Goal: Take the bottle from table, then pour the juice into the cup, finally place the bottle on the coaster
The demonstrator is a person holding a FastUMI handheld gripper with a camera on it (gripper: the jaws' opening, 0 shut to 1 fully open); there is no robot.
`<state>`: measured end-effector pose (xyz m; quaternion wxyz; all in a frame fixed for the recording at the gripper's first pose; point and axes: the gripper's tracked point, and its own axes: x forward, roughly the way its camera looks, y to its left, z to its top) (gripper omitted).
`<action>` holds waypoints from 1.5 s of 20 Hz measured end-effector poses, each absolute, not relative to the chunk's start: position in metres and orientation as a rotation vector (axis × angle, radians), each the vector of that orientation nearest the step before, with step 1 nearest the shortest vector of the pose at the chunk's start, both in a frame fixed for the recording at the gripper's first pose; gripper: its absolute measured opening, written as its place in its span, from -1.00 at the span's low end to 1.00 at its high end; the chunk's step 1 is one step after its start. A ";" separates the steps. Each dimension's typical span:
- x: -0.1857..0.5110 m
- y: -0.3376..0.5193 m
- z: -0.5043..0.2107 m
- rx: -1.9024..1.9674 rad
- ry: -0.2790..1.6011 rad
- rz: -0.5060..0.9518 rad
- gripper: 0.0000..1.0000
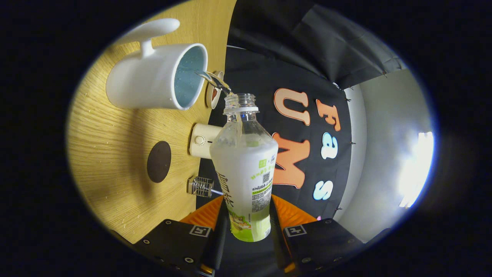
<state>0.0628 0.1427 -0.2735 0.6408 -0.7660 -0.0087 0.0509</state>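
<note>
- The claw [246, 227] is seen clamped on a clear plastic juice bottle [246, 165], with an orange finger pressed against each side of the lower body.
- The bottle is held uncapped and tilted over, its open neck [240, 103] pointed toward the white mug [153, 77].
- A thin stream of clear liquid [215, 80] is seen leaving the neck and crossing the mug's rim into its pale blue interior.
- Pale, cloudy liquid is visible inside the bottle's upper body (its label is wrapped round the lower half).
- The mug is set on the wooden tabletop [107, 146], its handle [153, 30] turned away from the bottle.
- A dark brown round coaster [159, 161] is seen lying flat on the tabletop, apart from the mug and with nothing on it.
- A small cream-coloured device with a round knob [200, 140] is placed at the tabletop's edge, just behind the bottle's shoulder.
- A small metal wire object [200, 186] is found near the same edge, beside the coaster.
- Another small round item [213, 95] is partly hidden behind the mug's rim; what it is cannot be told.
</note>
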 end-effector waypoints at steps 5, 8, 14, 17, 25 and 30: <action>0.063 0.143 -0.271 -1.776 -0.044 0.102 0.09; 0.064 0.142 -0.270 -1.795 -0.059 0.094 0.09; 0.061 0.146 -0.267 -1.839 -0.090 0.079 0.09; 0.062 0.146 -0.267 -1.844 -0.097 0.080 0.09; 0.061 0.148 -0.266 -1.889 -0.151 0.076 0.09; 0.059 0.151 -0.262 -1.919 -0.178 0.078 0.09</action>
